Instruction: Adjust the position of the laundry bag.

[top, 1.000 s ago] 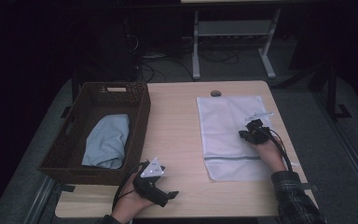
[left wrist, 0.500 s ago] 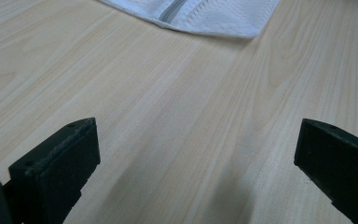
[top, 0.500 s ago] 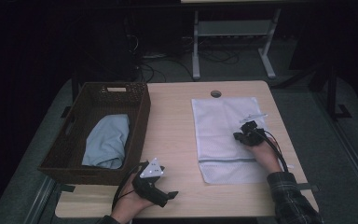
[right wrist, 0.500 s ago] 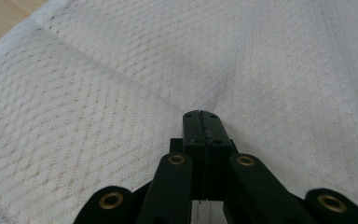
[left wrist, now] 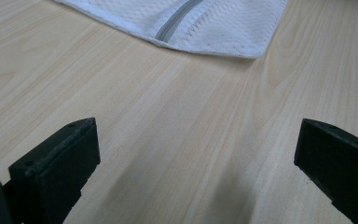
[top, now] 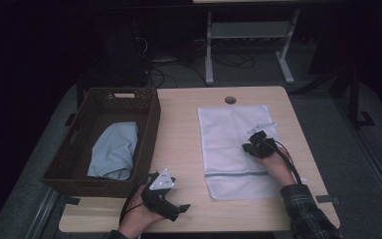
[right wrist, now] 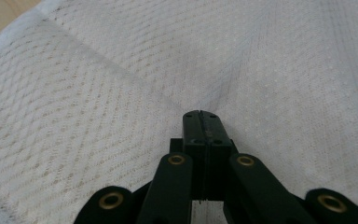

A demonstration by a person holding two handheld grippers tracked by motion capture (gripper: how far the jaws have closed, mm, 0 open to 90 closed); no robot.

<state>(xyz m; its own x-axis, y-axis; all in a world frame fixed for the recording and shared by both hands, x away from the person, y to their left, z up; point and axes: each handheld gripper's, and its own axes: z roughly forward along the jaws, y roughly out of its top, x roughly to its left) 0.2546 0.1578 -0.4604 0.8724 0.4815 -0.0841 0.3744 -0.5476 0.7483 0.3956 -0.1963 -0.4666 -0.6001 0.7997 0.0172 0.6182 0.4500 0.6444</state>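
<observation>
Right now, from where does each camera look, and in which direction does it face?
High view: above the person's side, facing forward and down on the table; both forearms show.
Left gripper view: rides the left gripper, facing along the tabletop; jaws apart.
Right gripper view: rides the right gripper, facing the mesh bag; jaws together, pinching mesh.
Shared by all three: the mesh bag.

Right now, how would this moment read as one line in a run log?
right gripper: shut, pinching white mesh bag | left gripper: open, over bare table | basket: holds blue cloth

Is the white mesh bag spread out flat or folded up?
Spread flat: the white mesh bag lies open across the table, its grey zipper running straight.
</observation>
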